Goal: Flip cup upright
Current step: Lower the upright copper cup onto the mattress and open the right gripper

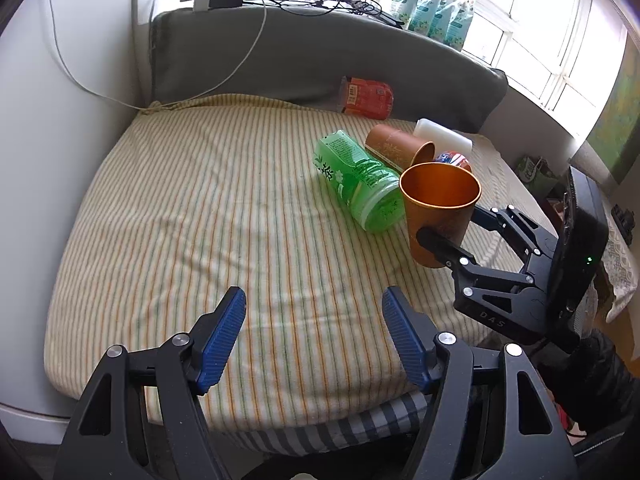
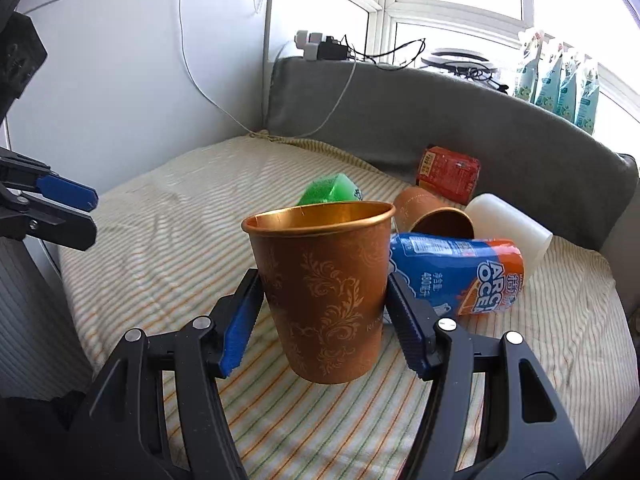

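Left hand-held gripper (image 1: 314, 334) black with ribbed blue pads (image 1: 224, 340), silver screws, right hand-held gripper (image 2: 324, 316) alike, white "DAS" lettering, small green light

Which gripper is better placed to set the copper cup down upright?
The right gripper: its fingers are shut on the copper cup, mouth up, above the striped cushion. The left gripper is open and holds nothing.

Open striped cushion (image 1: 180, 220) leftward; green bottle (image 1: 358, 182), blue can (image 2: 460, 272) crowding right.
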`<move>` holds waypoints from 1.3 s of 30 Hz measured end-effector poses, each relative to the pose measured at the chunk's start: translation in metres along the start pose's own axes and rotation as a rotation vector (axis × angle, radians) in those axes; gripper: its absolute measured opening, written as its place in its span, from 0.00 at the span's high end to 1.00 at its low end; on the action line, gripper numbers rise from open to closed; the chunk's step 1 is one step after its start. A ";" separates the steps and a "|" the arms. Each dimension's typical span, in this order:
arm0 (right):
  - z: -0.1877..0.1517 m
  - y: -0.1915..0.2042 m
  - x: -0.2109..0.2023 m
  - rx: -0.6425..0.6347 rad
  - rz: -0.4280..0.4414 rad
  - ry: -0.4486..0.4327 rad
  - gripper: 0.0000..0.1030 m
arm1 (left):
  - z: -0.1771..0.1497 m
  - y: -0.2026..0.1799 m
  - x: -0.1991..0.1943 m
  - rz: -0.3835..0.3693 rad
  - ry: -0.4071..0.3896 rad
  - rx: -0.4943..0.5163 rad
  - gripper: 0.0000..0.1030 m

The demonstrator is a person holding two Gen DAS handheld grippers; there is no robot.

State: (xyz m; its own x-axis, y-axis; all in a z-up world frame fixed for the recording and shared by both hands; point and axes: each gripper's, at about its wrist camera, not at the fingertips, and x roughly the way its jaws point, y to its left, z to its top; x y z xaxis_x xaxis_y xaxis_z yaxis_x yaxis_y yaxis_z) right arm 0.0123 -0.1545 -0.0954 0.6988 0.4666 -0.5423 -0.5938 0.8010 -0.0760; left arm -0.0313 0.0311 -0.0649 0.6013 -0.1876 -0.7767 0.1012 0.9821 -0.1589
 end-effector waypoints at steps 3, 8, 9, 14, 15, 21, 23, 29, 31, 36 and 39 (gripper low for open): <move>-0.006 -0.001 0.007 0.007 -0.022 0.037 0.38 | -0.003 -0.003 -0.002 0.000 -0.001 0.004 0.32; -0.018 -0.008 -0.001 0.029 -0.006 0.045 0.37 | -0.007 -0.009 -0.004 -0.003 -0.006 0.025 0.32; -0.019 -0.008 -0.003 0.032 -0.004 0.043 0.36 | -0.007 -0.009 -0.004 -0.004 -0.009 0.026 0.32; -0.019 -0.006 -0.009 0.018 -0.011 0.024 0.34 | -0.008 -0.015 -0.005 -0.009 -0.021 0.029 0.32; -0.020 -0.005 -0.010 0.013 -0.008 0.024 0.34 | -0.009 -0.016 -0.005 -0.008 -0.025 0.032 0.32; -0.020 -0.006 -0.013 0.033 0.002 0.030 0.34 | -0.009 -0.022 -0.010 -0.016 -0.051 0.025 0.32; -0.022 -0.010 -0.016 0.055 0.006 0.032 0.34 | -0.010 -0.025 -0.011 -0.013 -0.055 0.034 0.32; -0.026 -0.013 -0.028 0.072 -0.012 -0.006 0.17 | -0.011 -0.031 -0.008 -0.017 -0.053 0.044 0.32; -0.025 -0.013 -0.032 0.078 -0.008 -0.017 0.14 | -0.011 -0.034 -0.009 -0.015 -0.059 0.047 0.32; -0.027 -0.015 -0.051 0.111 -0.005 -0.036 0.14 | -0.010 -0.043 -0.014 -0.012 -0.113 0.054 0.32; -0.028 -0.021 -0.071 0.151 -0.027 -0.061 0.14 | -0.009 -0.049 -0.018 -0.001 -0.176 0.057 0.32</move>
State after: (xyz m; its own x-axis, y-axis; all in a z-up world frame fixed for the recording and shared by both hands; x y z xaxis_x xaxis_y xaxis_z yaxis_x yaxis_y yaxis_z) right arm -0.0362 -0.2147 -0.0785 0.7393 0.4619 -0.4899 -0.5109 0.8588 0.0386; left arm -0.0538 -0.0137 -0.0486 0.7303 -0.1876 -0.6568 0.1439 0.9822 -0.1206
